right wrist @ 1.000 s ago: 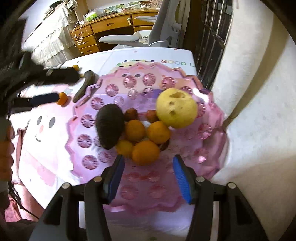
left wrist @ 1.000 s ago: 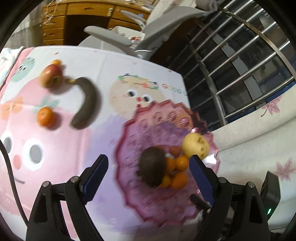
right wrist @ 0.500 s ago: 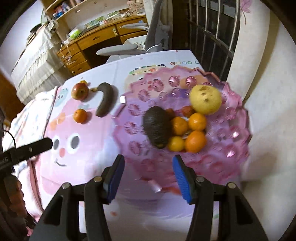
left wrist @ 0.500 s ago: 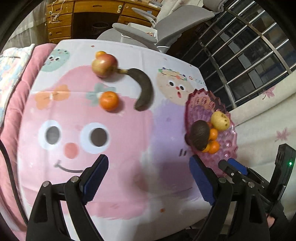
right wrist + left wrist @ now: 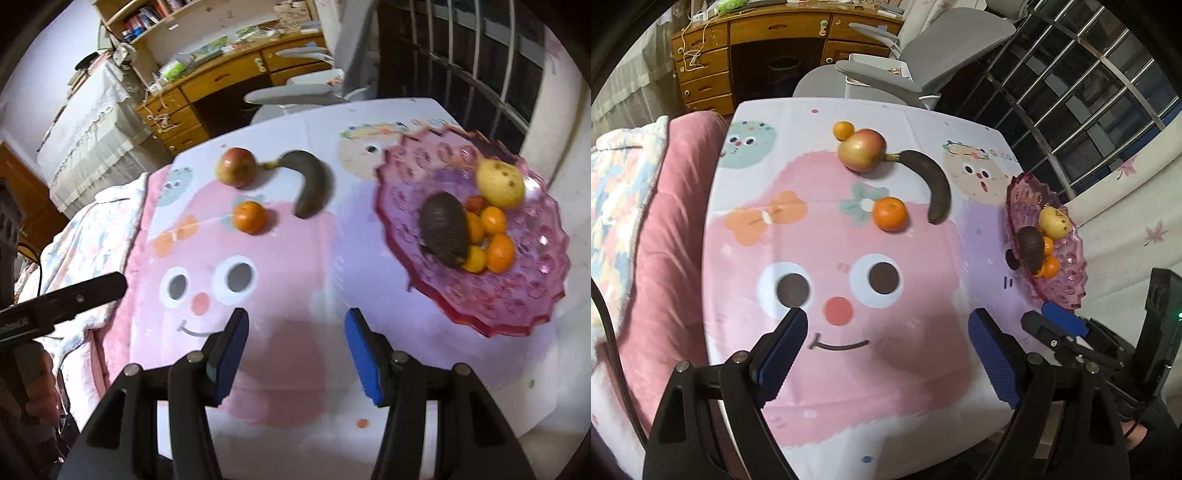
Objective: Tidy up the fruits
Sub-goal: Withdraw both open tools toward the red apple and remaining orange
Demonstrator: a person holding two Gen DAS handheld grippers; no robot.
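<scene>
Fruit waits: apple (image 5: 236,167), banana (image 5: 312,182) and orange (image 5: 249,217) lie loose on the counter (image 5: 288,332) beside the plate (image 5: 509,295), both grippers (image 5: 886,354) (image 5: 295,350) apart, empty.

A cartoon-print table (image 5: 849,387) carries an apple (image 5: 862,149), dark banana (image 5: 932,184), orange (image 5: 889,213) and pink fruit plate (image 5: 517,295).

both wrist views look steeply down | share tablecloth (image 5: 849,369) (left side nearer)

A pink scalloped plate (image 5: 517,295) at the right holds a dark avocado (image 5: 443,229), a yellow pear (image 5: 500,182) and small oranges (image 5: 498,251). Left of it, far on the table, lie an apple (image 5: 236,166), a blackened banana (image 5: 314,184) touching it, and nearer, an orange (image 5: 249,217).
</scene>
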